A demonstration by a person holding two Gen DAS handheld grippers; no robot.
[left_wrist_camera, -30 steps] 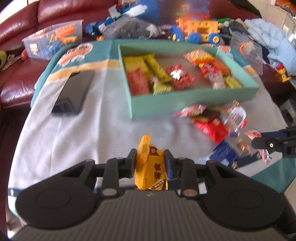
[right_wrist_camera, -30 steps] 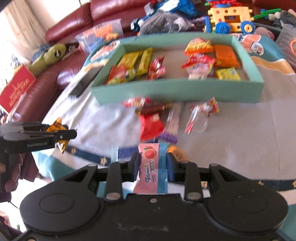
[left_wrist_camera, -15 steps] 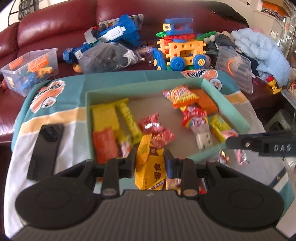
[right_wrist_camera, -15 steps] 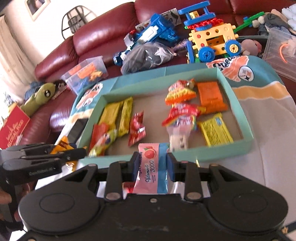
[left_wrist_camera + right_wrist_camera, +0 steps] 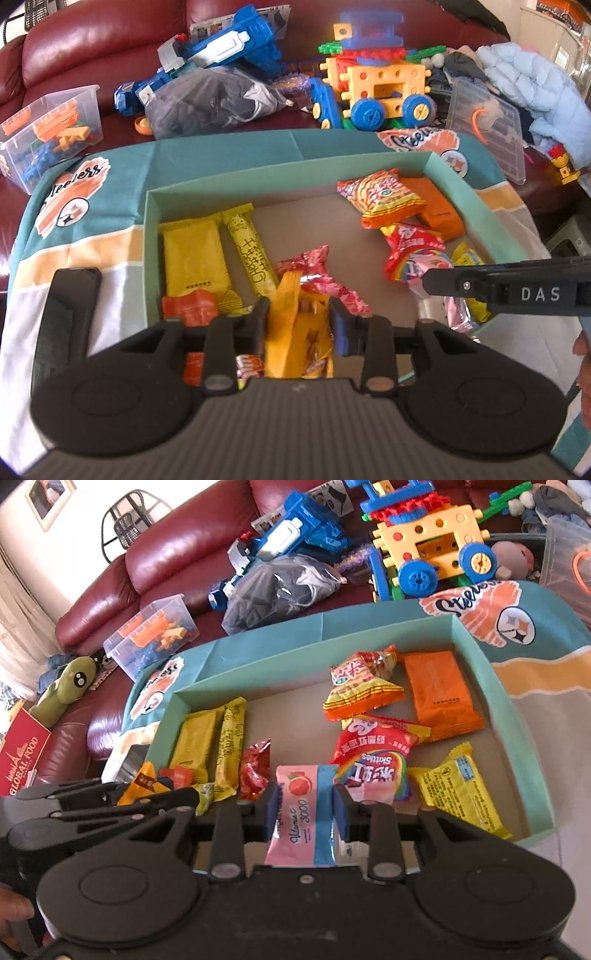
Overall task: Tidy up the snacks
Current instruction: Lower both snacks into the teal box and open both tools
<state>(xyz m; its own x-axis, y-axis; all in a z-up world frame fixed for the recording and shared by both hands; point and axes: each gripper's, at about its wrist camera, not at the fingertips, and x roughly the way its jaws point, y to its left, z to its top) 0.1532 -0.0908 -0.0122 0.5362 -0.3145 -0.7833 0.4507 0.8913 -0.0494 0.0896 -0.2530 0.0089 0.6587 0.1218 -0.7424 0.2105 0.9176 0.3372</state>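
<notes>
Over the near left part of the green box (image 5: 458, 186), the left hand-held gripper (image 5: 299, 325) has just been opening its jaws, and the yellow packet (image 5: 295, 332) sits loosely between them, no longer pinched. It should drop flat beside the red candy (image 5: 317, 273), clear of the yellow bars (image 5: 195, 254). Nearer the box's middle, the right hand-held gripper (image 5: 304, 805) clamps a pink vitamin sachet (image 5: 303, 812); the Skittles bag (image 5: 373, 764) crowds its landing spot. Toys lie beyond the box on the sofa (image 5: 92, 40).
</notes>
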